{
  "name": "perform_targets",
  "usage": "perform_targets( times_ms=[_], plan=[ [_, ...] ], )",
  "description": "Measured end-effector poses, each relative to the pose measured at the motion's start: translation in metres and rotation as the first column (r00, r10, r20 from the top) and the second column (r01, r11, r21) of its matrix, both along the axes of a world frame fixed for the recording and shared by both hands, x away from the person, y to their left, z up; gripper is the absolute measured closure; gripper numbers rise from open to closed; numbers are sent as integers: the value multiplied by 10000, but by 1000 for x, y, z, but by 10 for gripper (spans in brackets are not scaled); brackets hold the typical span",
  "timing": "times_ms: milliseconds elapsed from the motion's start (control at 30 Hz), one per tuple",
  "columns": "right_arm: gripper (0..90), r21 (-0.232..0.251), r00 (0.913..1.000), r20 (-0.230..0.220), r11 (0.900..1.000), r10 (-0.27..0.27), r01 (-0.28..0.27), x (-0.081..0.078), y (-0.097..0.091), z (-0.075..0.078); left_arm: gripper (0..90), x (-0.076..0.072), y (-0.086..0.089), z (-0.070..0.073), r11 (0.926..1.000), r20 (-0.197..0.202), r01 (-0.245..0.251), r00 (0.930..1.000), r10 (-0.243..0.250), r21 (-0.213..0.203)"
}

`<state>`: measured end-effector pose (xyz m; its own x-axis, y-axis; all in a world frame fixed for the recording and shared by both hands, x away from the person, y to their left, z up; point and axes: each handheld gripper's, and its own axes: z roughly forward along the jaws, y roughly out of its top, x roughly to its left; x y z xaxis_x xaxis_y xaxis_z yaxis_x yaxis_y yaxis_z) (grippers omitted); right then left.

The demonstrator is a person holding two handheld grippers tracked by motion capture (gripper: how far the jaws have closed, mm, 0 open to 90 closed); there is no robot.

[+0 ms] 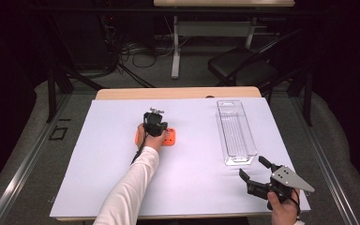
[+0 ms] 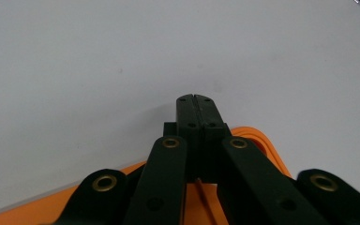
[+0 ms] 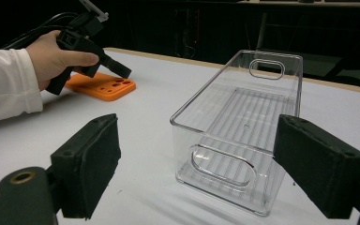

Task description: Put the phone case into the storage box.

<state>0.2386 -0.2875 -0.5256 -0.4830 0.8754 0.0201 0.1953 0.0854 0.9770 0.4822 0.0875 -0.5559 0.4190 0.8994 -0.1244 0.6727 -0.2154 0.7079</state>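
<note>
An orange block [image 1: 170, 138] with several round holes lies flat on the white table cover, left of centre. My left gripper [image 1: 159, 127] hangs just over its near end, held by a hand in a white sleeve. In the left gripper view its jaws [image 2: 196, 102] are pressed together with nothing between them, and the orange block [image 2: 258, 140] shows beneath them. My right gripper [image 1: 252, 166] stands open near the front right corner, jaws aimed at the near end of a clear plastic bin [image 1: 236, 133]. In the right gripper view the bin [image 3: 243, 126] is empty and sits between the wide-apart pads [image 3: 89, 164].
The white cover [image 1: 98, 154] spans the table to its front edge. Behind the table stand a black chair [image 1: 243, 65], another desk's legs [image 1: 176, 51] and floor cables. The right gripper view also shows the left gripper [image 3: 122, 72] above the orange block [image 3: 103, 86].
</note>
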Motion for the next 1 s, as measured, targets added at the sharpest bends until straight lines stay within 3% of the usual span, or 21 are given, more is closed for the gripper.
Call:
perform_targets(
  times_ms=[633, 800, 1000],
  plan=[
    [144, -18, 10000, -36, 10000, 24, -24, 1, 0, -1, 900, -8, -1, 3, 9989, -412, 464, 9981, -463, 19],
    [144, -11, 10000, -46, 10000, 5, -5, 2, 0, -1, 900, -11, 1, 2, 9987, -489, 452, 9977, -463, -232],
    [144, -13, 10000, -71, 10000, -23, 23, 2, -1, -1, 900, -19, 2, 3, 9966, -527, 798, 9953, -808, -201]
  ],
)
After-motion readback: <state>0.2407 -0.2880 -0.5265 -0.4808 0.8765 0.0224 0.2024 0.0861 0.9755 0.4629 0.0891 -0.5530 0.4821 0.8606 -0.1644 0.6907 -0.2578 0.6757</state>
